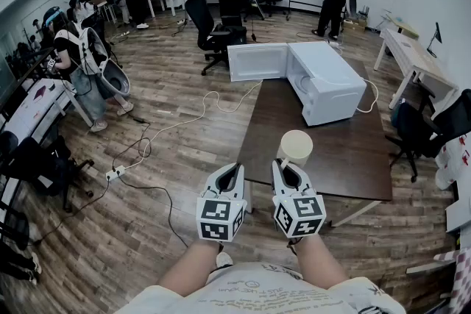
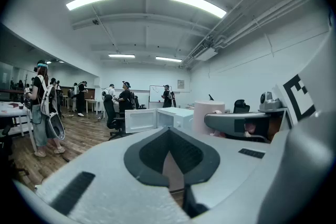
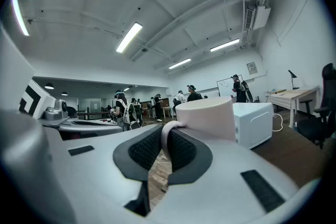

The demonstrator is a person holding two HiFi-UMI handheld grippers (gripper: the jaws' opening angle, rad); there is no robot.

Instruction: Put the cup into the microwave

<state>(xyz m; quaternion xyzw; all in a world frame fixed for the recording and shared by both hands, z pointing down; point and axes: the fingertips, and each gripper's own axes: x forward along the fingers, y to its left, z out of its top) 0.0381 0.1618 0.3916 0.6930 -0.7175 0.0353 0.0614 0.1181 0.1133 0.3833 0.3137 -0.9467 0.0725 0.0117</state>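
A cream cup (image 1: 295,148) hangs above the near edge of the dark brown table (image 1: 353,158). My right gripper (image 1: 285,167) is shut on its handle (image 3: 167,131), which sits pinched between the dark pads, and the cup body (image 3: 207,118) rises just beyond the jaws. The white microwave (image 1: 324,81) stands at the table's far end with its door (image 1: 256,61) swung open to the left. My left gripper (image 1: 230,171) hovers beside the right one, over the table's left edge, shut and holding nothing. From the left gripper view, the cup (image 2: 208,115) and the microwave (image 2: 157,118) lie ahead.
White cables and a power strip (image 1: 114,173) trail across the wooden floor left of the table. Office chairs (image 1: 213,37) and several people stand further back. A black chair (image 1: 412,136) is right of the table, with a light desk (image 1: 412,59) beyond it.
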